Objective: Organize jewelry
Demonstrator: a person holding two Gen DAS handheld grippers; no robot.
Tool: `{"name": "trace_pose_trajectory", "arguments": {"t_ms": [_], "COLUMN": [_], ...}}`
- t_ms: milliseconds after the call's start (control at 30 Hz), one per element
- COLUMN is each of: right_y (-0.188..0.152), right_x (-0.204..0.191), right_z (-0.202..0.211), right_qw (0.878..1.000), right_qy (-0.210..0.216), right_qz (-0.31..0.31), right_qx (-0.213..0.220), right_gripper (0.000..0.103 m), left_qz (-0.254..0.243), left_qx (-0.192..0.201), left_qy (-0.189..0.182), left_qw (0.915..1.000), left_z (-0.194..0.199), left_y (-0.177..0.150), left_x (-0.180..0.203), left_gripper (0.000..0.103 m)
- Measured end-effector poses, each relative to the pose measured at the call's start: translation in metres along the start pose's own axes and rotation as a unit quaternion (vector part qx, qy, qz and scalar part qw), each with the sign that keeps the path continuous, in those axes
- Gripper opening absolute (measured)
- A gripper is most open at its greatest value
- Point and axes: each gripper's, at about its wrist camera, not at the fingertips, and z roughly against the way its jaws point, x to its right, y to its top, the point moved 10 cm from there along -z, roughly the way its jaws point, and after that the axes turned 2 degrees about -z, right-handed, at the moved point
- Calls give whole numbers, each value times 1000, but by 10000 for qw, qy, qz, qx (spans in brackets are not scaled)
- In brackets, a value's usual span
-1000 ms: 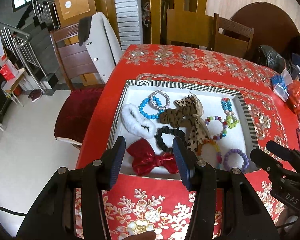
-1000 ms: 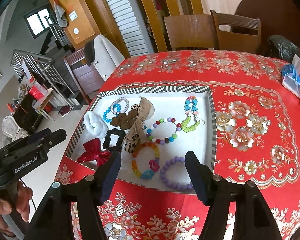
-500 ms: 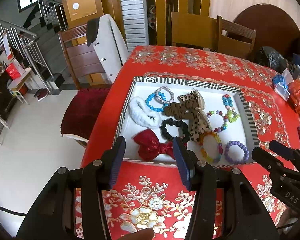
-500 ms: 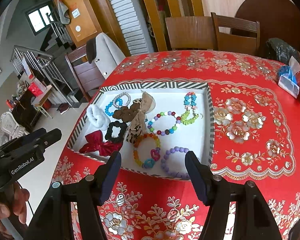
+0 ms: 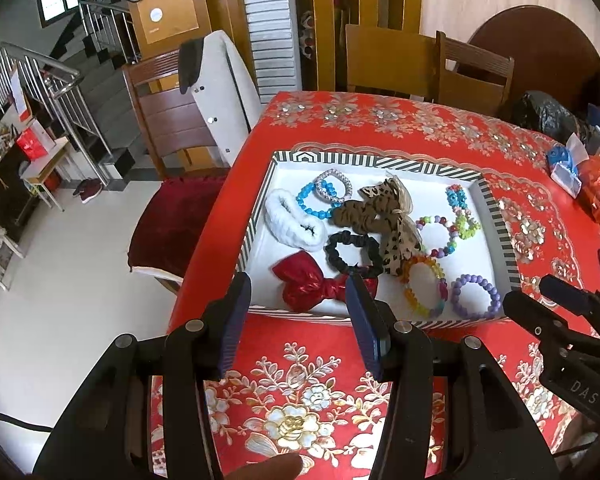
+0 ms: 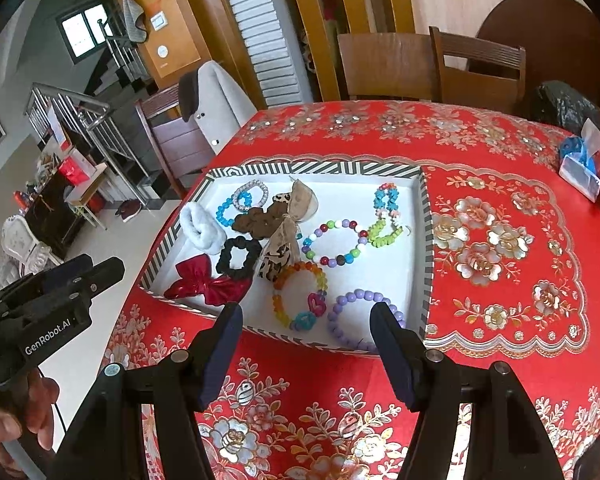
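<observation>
Left claw (image 5: 298,294) stands with its two blue-padded jaws parted and nothing between them, poised above the red floral cloth of the tabletop (image 5: 324,384) just short of the near wall of the striped tray (image 5: 496,216); right claw (image 6: 306,322) is likewise agape and empty, hovering at the same near wall further to the right. All the jewelry and hair pieces lie inside the tray, ahead of and below both claws. Directly beyond the left claw sits the red bow (image 5: 314,284), its long axis running crosswise to the jaws, with one lobe partly hidden behind the right-hand jaw; the black scrunchie (image 5: 354,252) and white scrunchie (image 5: 296,226) lie further in. Directly beyond the right claw lie the rainbow bead bracelet (image 6: 300,294) and, just beside it, the purple bead bracelet (image 6: 360,316), each flat on the tray floor. The left claw is thus judged the nearer to the bow, the right claw to the two bracelets; either reach would call for a short advance forward and down over the tray wall. Legible writing: "GenRobot.AI" on the body of the left device in the right wrist view, and "DAS" on the right device in the left wrist view.
</observation>
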Motion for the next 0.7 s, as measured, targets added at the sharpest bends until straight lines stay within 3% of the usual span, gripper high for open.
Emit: {"name": "trace_pose_trajectory", "arguments": {"t_ms": [700], "right_y": [-3], "right_x": [-6], "right_z": [-10], "right_qw": [9999], "right_qy": [25], "right_qz": [45], "right_qx": [-125], "right_gripper": [64], "left_qz": [63], "left_qx": [-84], "left_qy": [12], "left_qw": [9999], "left_z": [-7], "left_y": [-4], "left_x": [-4], "left_gripper": [49]}}
